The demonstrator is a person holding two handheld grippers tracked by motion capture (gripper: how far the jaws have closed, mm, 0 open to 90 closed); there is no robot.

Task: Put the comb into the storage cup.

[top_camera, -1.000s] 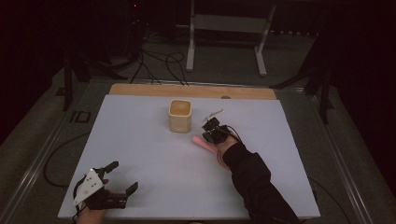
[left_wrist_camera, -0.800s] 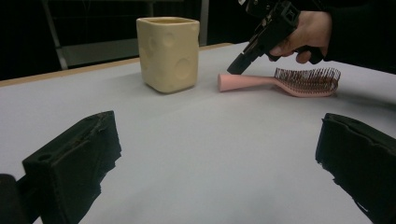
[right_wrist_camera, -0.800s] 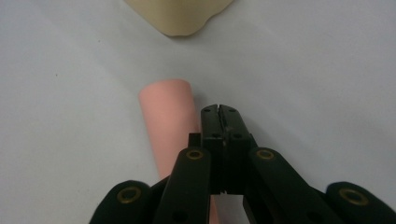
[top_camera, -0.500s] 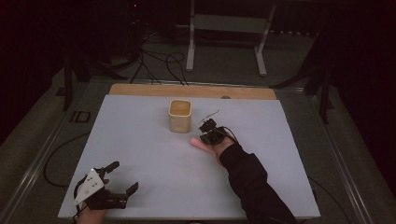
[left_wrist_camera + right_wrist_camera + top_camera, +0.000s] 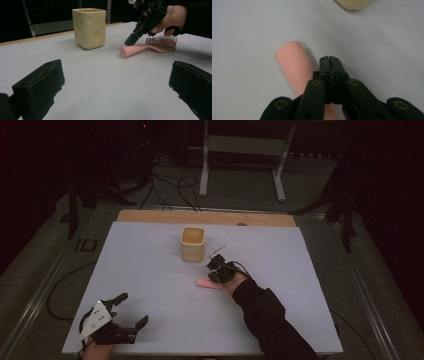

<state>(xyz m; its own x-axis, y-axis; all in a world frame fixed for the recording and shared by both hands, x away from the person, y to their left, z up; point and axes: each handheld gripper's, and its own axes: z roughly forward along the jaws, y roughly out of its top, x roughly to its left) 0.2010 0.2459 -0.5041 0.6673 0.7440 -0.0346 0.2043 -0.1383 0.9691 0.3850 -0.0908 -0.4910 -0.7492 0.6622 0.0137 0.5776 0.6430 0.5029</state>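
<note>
The pink hairbrush (image 5: 210, 283) lies flat on the white tabletop (image 5: 150, 270), bristles up, a little nearer the person than the cream cup (image 5: 192, 243) and to its right, well apart from it. The right claw (image 5: 215, 270) hangs over the brush handle, between the cup and the brush head; its jaws are pressed together with nothing between them, tips just beside the handle in the right gripper view (image 5: 329, 60). Compared with a second ago, this claw has drawn back from the cup toward the person, and the brush, then half hidden by the hand, now shows its handle end. The left claw (image 5: 131, 312) rests far from the cup at the near left corner, jaws spread wide, unchanged. From there the left gripper view shows the cup (image 5: 88, 27) and the brush (image 5: 150, 46) ahead.
</note>
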